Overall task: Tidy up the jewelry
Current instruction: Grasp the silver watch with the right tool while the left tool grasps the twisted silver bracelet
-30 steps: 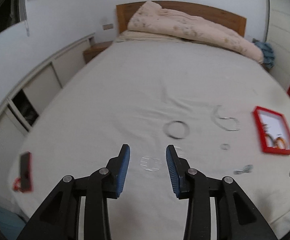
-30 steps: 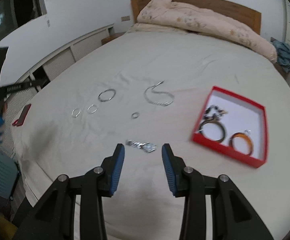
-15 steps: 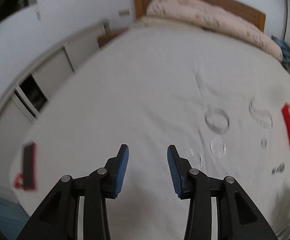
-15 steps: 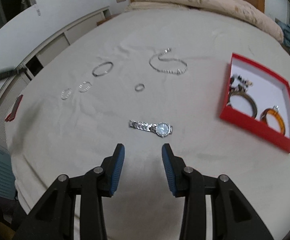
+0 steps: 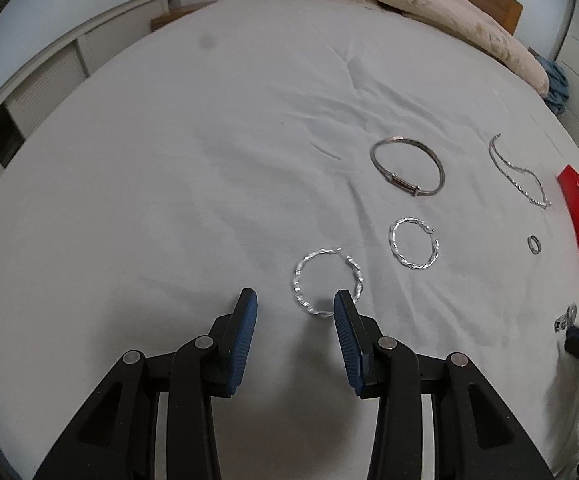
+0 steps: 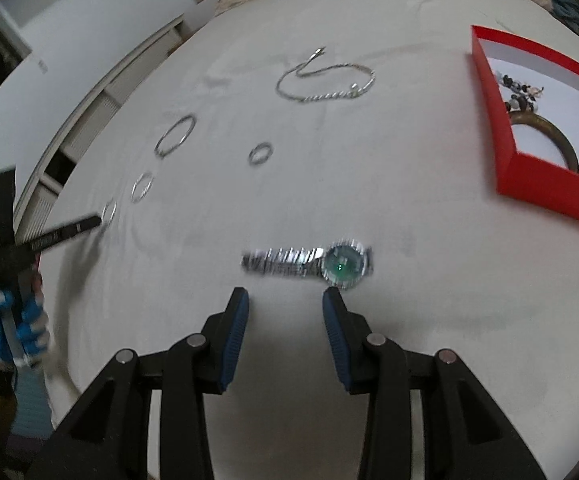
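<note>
Where bed (image 6: 369, 208) lies, watch (image 6: 309, 262) crosswise

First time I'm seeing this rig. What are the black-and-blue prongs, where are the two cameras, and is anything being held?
A person holds a hand-operated gripper in each hand, with a fisheye camera on each looking along its fingers. The left gripper hovers open by a twisted silver hoop on the bed sheet. The right gripper is open just short of a silver watch. A bangle, chain and small ring lie loose; a red box holds bracelets. Nothing is held.
</note>
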The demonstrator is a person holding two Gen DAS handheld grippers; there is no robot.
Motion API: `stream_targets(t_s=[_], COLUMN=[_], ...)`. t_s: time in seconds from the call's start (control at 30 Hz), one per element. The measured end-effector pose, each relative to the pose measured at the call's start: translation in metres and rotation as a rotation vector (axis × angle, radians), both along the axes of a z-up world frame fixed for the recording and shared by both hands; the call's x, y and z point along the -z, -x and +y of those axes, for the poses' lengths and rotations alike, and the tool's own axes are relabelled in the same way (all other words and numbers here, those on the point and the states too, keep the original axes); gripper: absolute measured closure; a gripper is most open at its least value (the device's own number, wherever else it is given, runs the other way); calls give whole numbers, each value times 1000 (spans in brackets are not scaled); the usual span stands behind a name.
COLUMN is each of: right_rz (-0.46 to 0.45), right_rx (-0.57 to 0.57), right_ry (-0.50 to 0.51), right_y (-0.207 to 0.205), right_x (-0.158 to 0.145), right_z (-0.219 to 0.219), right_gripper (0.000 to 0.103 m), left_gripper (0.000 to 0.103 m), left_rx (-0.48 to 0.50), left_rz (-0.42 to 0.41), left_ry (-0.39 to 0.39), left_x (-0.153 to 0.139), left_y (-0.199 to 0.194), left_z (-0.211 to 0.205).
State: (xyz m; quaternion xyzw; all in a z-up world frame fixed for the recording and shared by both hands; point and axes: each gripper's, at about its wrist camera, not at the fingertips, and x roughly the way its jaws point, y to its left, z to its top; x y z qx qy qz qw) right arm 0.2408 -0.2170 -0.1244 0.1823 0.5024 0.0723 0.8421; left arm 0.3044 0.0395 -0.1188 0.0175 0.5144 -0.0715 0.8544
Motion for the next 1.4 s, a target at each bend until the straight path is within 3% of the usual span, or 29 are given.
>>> stream_targets(t_s=[0.27, 0.5, 0.57, 0.7, 0.93, 1.13, 1.4], right_rz=[-28, -49, -50, -51, -63, -99, -179], right_rx=[64, 82, 75, 75, 27, 28, 82], right_ry=[-46, 36, 88, 154, 83, 31, 11], right_y=[-26, -51, -57, -58, -38, -5, 41], right_x=[2, 2, 3, 7, -6, -28, -68], right_z=[-10, -11, -7, -12, -22, -24, -56], right_gripper=[59, 60, 64, 94, 95, 95, 95], left_gripper=[66, 98, 98, 98, 98, 98, 98], left_rx=[19, 75, 73, 43, 35, 64, 165], left_rz=[-1, -18, -31, -41, -36, -69, -122], left_ry=[-43, -87, -106, -83, -8, 25, 48], left_x=[10, 10, 10, 7, -6, -37, -72], left_y=[-18, -24, -22, -19, 0, 37, 61], left_z=[-9, -31, -34, -32, -36, -49, -104])
